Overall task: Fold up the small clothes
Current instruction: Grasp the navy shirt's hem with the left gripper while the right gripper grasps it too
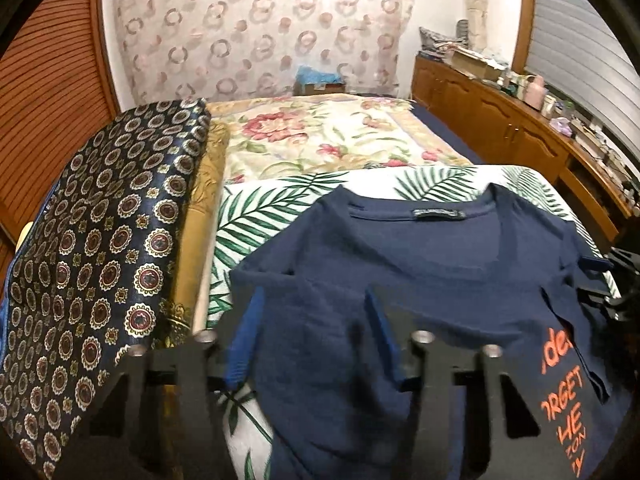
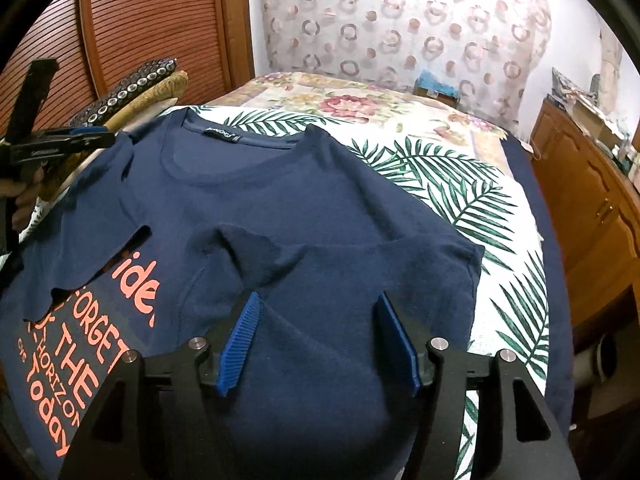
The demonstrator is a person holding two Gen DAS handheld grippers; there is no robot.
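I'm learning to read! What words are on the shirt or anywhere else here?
On the shirt, orange print, partly covered by a folded sleeve:
"ide."
"FORGET"
"THE"
"HORIZO", cut off
"Today"
A small word beside "Today": too small to read.
Neck label: too blurred to read.
Things on the cabinet: too small to read.

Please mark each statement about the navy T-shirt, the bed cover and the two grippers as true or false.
1. The navy T-shirt has orange lettering. True.
2. The T-shirt lies on a plain white sheet. False: the palm-leaf cover is under it.
3. The right gripper is shut on a sleeve. False: its jaws stand apart over the cloth.
4. A neck label shows inside the collar. True.
5. The patterned pillow is red. False: dark blue with medallions.
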